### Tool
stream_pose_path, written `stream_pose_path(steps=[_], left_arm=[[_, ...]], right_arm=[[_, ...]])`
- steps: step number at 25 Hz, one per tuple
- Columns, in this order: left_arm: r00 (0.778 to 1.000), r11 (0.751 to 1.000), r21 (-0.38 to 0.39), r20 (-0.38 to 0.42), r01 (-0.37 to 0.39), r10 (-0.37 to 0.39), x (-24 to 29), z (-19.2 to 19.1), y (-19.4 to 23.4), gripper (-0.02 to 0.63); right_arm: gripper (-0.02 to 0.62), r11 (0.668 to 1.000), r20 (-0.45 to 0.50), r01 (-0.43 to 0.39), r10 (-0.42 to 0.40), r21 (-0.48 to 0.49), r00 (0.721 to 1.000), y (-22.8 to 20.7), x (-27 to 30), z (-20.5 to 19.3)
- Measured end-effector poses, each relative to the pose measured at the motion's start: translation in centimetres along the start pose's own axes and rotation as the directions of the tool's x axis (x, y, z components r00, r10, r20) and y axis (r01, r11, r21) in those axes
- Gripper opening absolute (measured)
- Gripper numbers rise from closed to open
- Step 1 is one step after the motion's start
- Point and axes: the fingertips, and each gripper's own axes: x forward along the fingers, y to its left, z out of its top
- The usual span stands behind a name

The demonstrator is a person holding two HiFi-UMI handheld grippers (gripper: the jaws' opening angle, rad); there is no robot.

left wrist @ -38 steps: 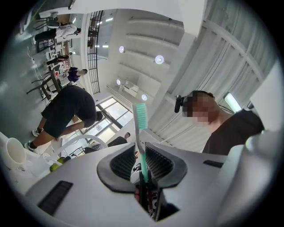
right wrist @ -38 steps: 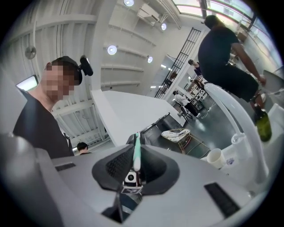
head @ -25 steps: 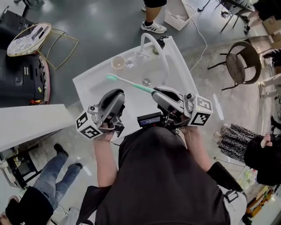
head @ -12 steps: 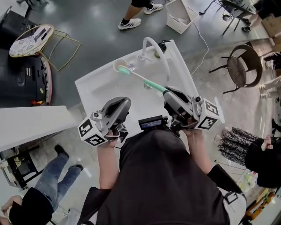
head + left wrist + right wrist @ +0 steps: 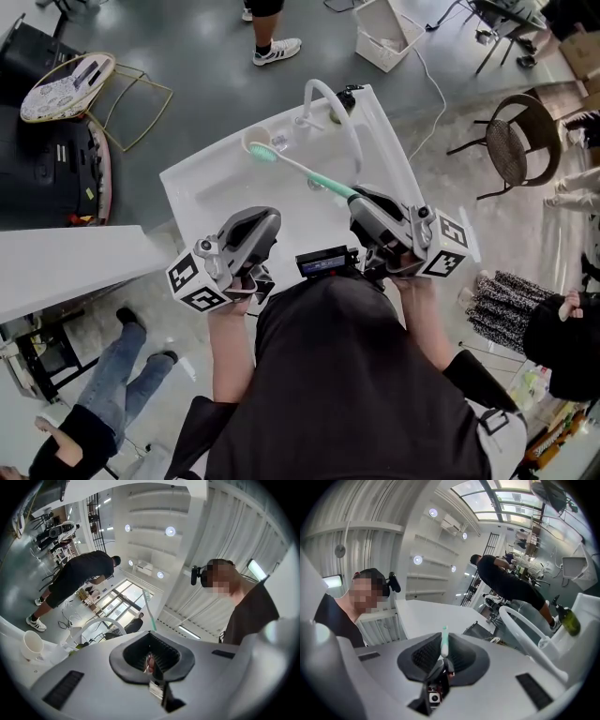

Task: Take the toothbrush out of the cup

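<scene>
now right tongs (image 5: 443, 657) clamp toothbrush (image 5: 302, 172); left tongs (image 5: 150, 660) together, empty; bristles at cup (image 5: 247, 140), contact unclear.

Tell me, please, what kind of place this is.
Probably a workshop or studio hall, not a real bathroom: a freestanding white washbasin with an arched faucet and a cup stands on a grey hall floor, near a chair.

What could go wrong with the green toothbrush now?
The right tool pinches the toothbrush only near its handle end, so it might tip or slip and fall into the sink. Its brush head is right by the cup, and a swing could knock the cup over. The left tool is shut and empty, so nothing steadies the cup.
</scene>
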Motion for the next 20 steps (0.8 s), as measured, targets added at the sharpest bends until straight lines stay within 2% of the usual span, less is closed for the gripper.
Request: stream_pose_path(steps=[20], left_arm=[[1.000, 1.000, -0.007, 0.001, -0.012, 0.012, 0.18, -0.17, 0.05, 0.008]], right_arm=[[0.051, 1.000, -0.035, 0.001, 0.000, 0.021, 0.999, -0.56, 0.45, -0.78]])
